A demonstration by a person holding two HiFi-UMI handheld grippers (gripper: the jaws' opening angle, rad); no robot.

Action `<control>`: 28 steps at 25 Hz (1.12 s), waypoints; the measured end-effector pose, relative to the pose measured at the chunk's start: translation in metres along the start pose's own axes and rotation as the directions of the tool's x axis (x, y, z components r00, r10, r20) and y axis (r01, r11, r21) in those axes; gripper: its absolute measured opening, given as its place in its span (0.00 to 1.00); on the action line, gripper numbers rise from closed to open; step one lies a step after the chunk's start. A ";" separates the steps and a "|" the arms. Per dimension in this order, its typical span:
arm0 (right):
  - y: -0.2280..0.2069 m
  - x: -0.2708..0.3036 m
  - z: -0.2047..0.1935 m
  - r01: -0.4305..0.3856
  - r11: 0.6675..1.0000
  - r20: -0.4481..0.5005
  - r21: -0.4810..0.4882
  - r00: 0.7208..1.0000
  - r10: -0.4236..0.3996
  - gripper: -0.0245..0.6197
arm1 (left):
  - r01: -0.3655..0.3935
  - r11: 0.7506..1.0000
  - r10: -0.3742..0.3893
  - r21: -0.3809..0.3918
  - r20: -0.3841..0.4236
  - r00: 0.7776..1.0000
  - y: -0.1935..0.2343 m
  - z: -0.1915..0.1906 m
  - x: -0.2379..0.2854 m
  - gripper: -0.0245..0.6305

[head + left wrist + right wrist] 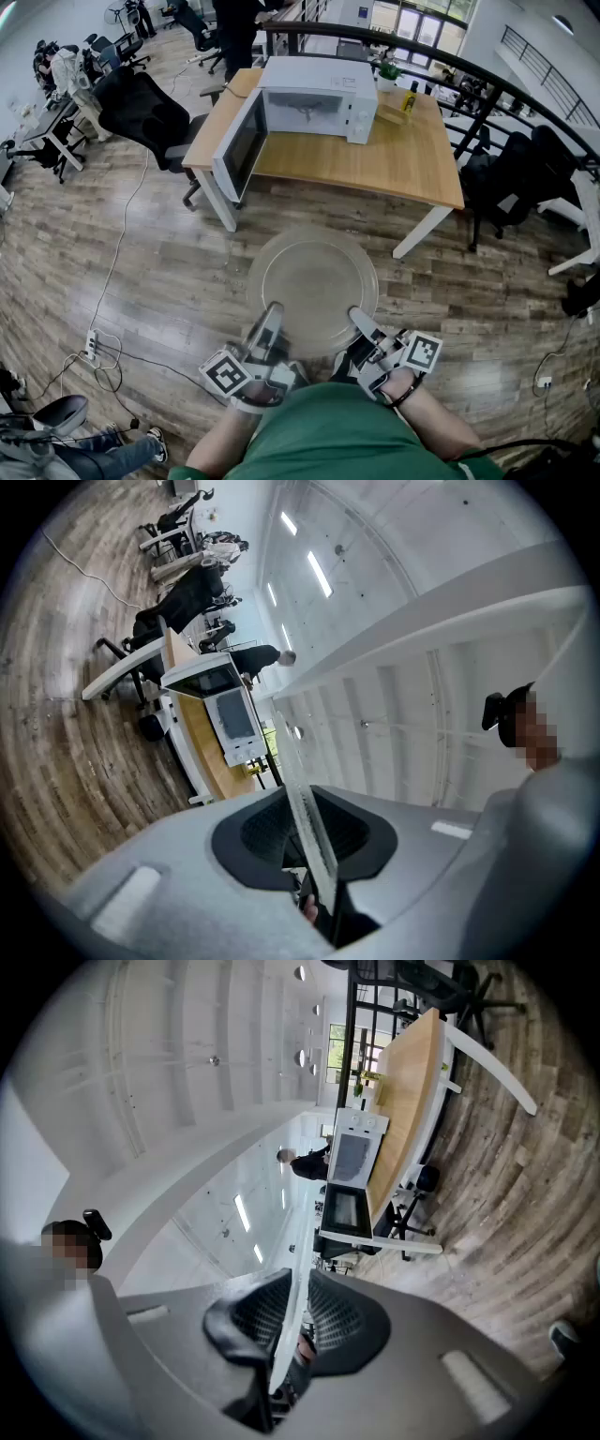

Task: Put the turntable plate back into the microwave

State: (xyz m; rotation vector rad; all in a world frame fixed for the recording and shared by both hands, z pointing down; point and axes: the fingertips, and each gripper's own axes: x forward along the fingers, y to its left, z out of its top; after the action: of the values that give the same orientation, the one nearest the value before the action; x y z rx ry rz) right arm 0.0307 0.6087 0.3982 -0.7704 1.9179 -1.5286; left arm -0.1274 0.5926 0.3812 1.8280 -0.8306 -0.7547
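A clear glass turntable plate (314, 286) hangs level over the wood floor, carried by both grippers. My left gripper (272, 317) is shut on its near left rim, my right gripper (359, 322) on its near right rim. In the left gripper view the plate (305, 803) shows edge-on between the jaws of my left gripper (314, 864). The right gripper view shows the plate's rim (298, 1283) pinched in my right gripper (292, 1330). The white microwave (314, 97) stands on the wooden table (375, 164) ahead, its door (238, 145) swung open to the left.
Black office chairs (141, 112) stand left of the table, and another chair (511, 178) to its right. A yellow bottle (410, 98) and a small plant (386, 70) sit beside the microwave. Cables and a power strip (92, 345) lie on the floor at left. A black railing (525, 98) runs behind.
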 end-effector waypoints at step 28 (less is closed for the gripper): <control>-0.027 0.050 0.007 0.061 0.998 0.037 -0.018 0.998 -0.060 0.14 | 0.008 1.000 -0.008 -0.008 -0.034 0.999 0.048 0.041 0.022 0.13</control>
State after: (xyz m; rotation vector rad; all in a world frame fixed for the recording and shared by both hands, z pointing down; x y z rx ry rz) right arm 0.0045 0.5620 0.4193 -0.8663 1.9015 -1.5236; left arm -0.1571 0.5396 0.4084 1.8328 -0.7978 -0.7293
